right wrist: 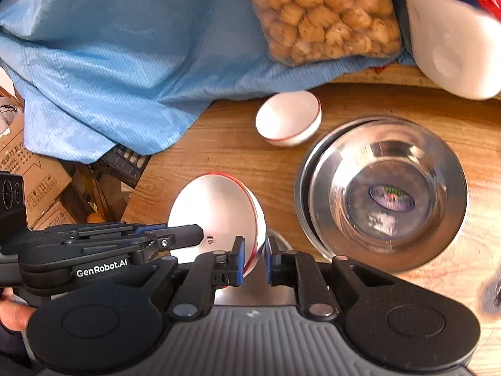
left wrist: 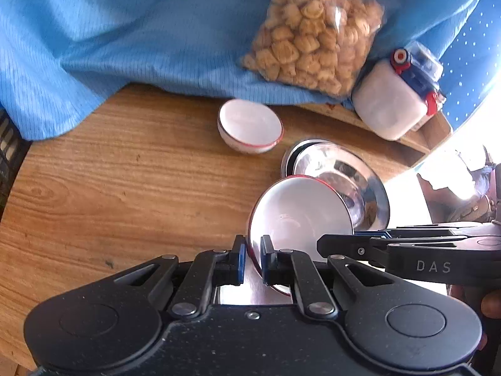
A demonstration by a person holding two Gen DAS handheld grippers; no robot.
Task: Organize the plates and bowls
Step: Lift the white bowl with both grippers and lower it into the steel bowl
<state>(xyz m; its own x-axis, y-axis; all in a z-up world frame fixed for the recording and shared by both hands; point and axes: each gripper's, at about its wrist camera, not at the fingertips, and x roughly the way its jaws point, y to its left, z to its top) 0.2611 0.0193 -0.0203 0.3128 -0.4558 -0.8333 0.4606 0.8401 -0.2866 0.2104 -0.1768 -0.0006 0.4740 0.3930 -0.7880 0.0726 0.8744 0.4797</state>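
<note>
Bowl-carrying is the step in hand, by my reading: a white bowl with a red rim (left wrist: 297, 216) hangs tilted above the table, pinched at opposite sides of its rim. The left gripper (left wrist: 252, 258) has its blue pads pressed on the near edge, one inside the wall and one outside, and the right gripper (right wrist: 253, 258) clamps the same bowl's rim in the same way. In each wrist view the other gripper's fingers reach in from the side toward the bowl's rim.

To do this well, both hands should travel together so the rim is neither twisted nor pulled apart. The likely goal is either the steel bowl (right wrist: 388, 194), which sits nested in a second steel dish just beside the held bowl, or the matching small white bowl (left wrist: 249, 127) farther back near the cloth. Stacking white on white looks the tidier choice. Level the bowl before lowering it, and release only when its base rests; glazed ware slips easily from thin pads.

The table (left wrist: 125, 188) is round with a wood-grain top, sunlit on the right. A blue cloth (left wrist: 109, 40) drapes over its far part, and a clear bag of biscuits (left wrist: 313, 31) and a white plastic jug with a blue-and-red top (left wrist: 394, 100) lie on it. Cardboard boxes (right wrist: 28, 169) stand on the floor beyond the table's left edge.
</note>
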